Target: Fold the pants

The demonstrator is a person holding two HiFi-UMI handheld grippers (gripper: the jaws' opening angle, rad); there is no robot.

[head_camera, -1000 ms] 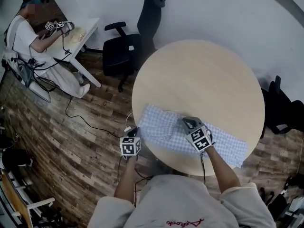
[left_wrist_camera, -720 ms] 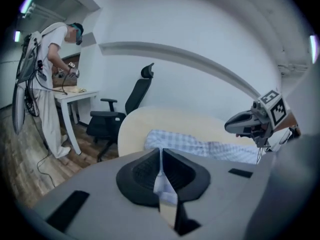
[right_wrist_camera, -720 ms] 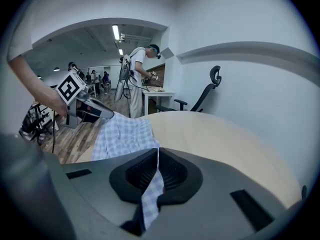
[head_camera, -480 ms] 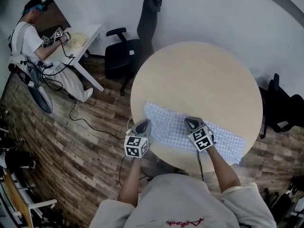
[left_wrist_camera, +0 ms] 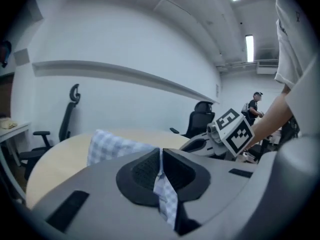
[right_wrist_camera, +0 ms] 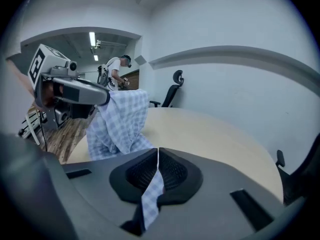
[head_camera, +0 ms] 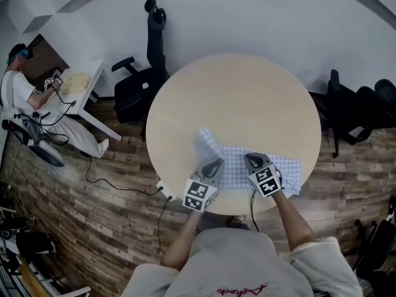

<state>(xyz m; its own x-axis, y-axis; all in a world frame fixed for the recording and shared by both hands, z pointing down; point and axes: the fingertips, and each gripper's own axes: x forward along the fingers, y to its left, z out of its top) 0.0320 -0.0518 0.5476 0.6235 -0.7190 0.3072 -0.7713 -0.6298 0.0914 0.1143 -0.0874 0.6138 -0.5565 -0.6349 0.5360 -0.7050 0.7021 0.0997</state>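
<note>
The blue-and-white checked pants (head_camera: 272, 167) lie on the near part of the round wooden table (head_camera: 235, 98), with their left end lifted and bunched. My left gripper (head_camera: 216, 163) is shut on a fold of that cloth, which shows pinched between its jaws (left_wrist_camera: 161, 156) in the left gripper view. My right gripper (head_camera: 250, 159) sits just to its right, shut on another strip of the pants (right_wrist_camera: 152, 189). In the right gripper view the cloth (right_wrist_camera: 120, 121) hangs from the left gripper (right_wrist_camera: 102, 98). The right gripper's marker cube (left_wrist_camera: 234, 131) shows close by in the left gripper view.
Black office chairs stand behind the table at the left (head_camera: 139, 82) and at the right (head_camera: 356, 113). A person (head_camera: 21, 85) sits at a white desk (head_camera: 77, 88) at the far left. Cables (head_camera: 117, 187) trail over the wooden floor beside the table.
My left gripper has come up from beside the table's left edge and swung right, carrying the pants' left end toward my right gripper. The spread of cloth on the table is now shorter.
</note>
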